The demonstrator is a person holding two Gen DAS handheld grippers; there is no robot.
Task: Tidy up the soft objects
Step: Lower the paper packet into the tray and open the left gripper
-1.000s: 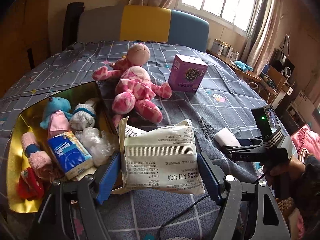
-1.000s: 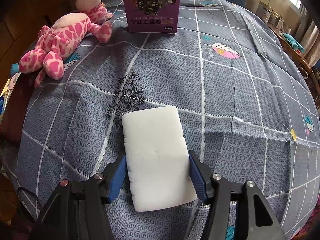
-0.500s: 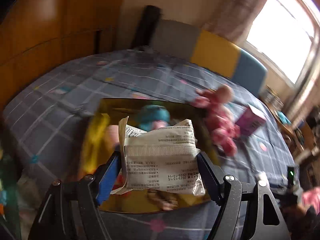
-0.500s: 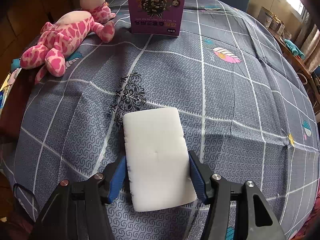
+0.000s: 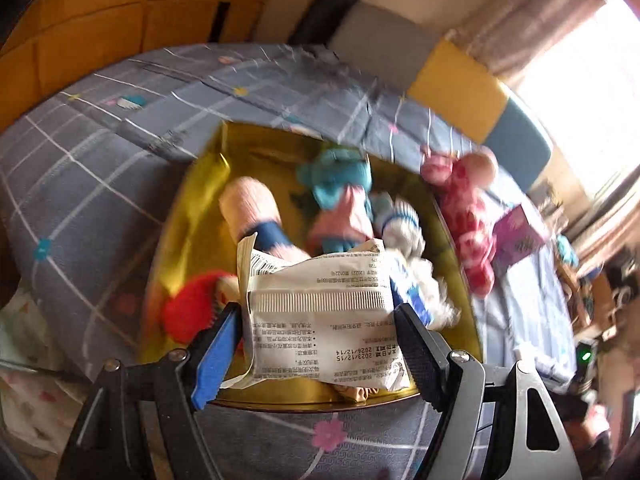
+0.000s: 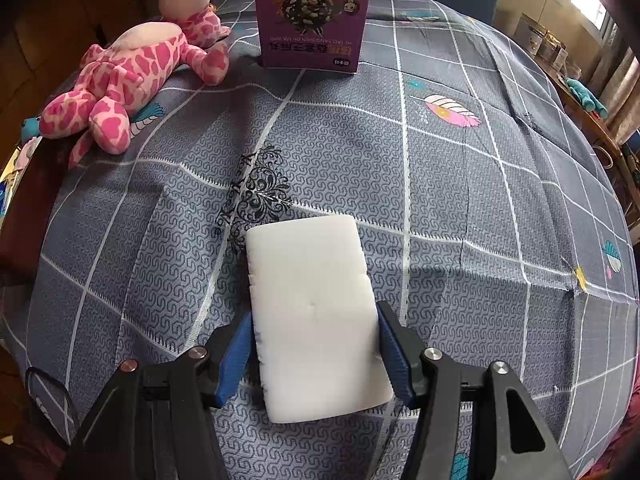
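Observation:
My left gripper [image 5: 320, 340] is shut on a white printed soft packet [image 5: 320, 316] and holds it above the gold box [image 5: 192, 216]. The box holds a blue plush [image 5: 340, 176], a pink roll [image 5: 248, 204], a red soft item [image 5: 192, 308] and other soft things. My right gripper [image 6: 316, 348] is shut on a white sponge block [image 6: 312, 308] just above the grey checked cloth [image 6: 440, 168]. A pink spotted plush [image 6: 132, 76] lies at the far left and shows beside the box in the left wrist view [image 5: 464, 204].
A purple carton [image 6: 310, 16] stands at the far middle of the bed, also in the left wrist view [image 5: 520, 232]. A padded headboard [image 5: 452, 80] is behind. A cluttered shelf [image 6: 560, 56] runs along the right by the window.
My left gripper has swung left and up with the packet, from the cloth beside the box to above the box. My right gripper has drawn back slightly, still holding the sponge.

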